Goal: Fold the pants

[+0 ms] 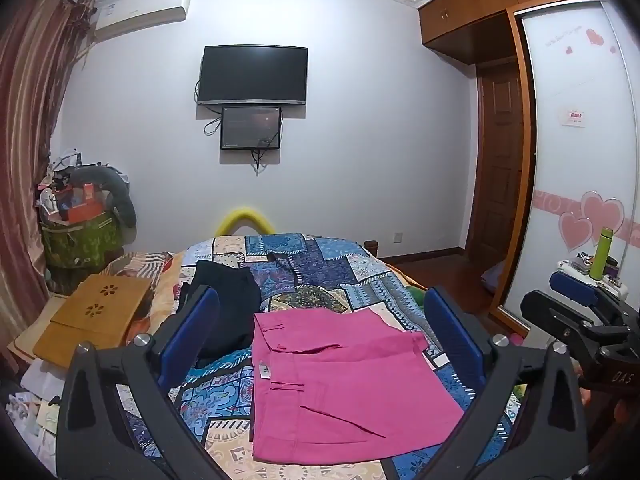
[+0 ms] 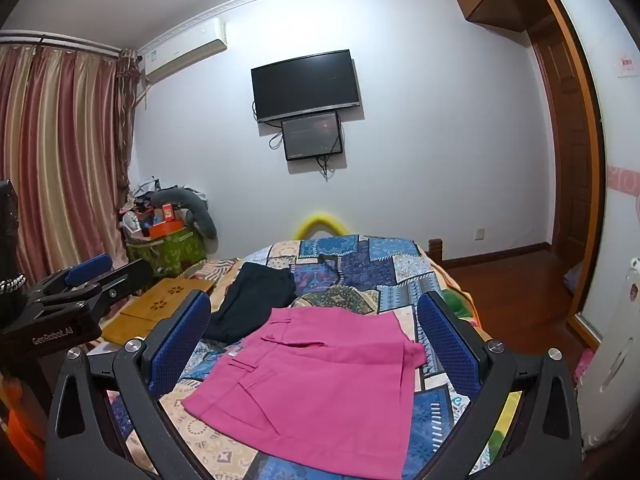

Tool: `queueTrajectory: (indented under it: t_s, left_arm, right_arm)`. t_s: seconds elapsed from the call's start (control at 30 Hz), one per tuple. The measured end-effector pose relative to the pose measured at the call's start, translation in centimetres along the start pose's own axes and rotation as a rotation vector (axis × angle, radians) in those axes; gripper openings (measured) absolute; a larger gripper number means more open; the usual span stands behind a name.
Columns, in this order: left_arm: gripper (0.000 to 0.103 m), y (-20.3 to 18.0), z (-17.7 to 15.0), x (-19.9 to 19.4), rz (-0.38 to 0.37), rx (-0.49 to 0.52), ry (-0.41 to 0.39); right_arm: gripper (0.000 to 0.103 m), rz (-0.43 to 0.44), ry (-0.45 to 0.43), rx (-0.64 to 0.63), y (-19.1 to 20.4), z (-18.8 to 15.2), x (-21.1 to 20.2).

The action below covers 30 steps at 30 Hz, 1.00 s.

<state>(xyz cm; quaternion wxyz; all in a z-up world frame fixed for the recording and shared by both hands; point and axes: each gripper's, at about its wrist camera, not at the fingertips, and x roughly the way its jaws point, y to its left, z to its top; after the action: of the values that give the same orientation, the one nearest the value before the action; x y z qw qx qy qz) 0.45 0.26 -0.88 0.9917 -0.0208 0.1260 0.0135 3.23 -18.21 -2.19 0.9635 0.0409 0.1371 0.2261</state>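
You're holding both grippers above the near end of the bed, each wide open and gripping nothing. Your left gripper [image 1: 320, 332] is hanging over the pink pants [image 1: 344, 384], its blue pads [image 1: 454, 340] spread well apart with cloth showing between them, not touching it as far as I can tell. Your right gripper [image 2: 314, 336] is doing the same from the other side, pads [image 2: 180, 340] spread wide, pink pants [image 2: 316, 380] lying below and between them. The pants are lying folded into a compact rectangle on the patchwork quilt [image 1: 320, 264], waistband and belt loops facing the left side, one flap of cloth sitting across the top, edges roughly lined up. A dark garment [image 1: 228, 300] is lying crumpled just beyond the pants toward the far left, its near edge close to the pink cloth; whether they're touching, can't tell. A wooden lap tray [image 1: 92, 320] is resting at the left edge of the bed. In the left wrist view your right gripper is showing at the right edge; in the right wrist view your left gripper is showing at the left edge. A TV [image 2: 306, 84] is hanging on the far wall with a smaller screen [image 2: 312, 136] under it.
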Motion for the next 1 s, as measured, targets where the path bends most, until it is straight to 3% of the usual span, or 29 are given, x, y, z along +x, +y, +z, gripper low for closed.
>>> queueTrajectory:
  t_s: [1.0]
  left_arm:
    - [0.103,-0.29,0.35,-0.31,0.005,0.007,0.001]
  right_arm:
    - [0.103,-0.001,-0.002,-0.002,-0.32,-0.16,0.2]
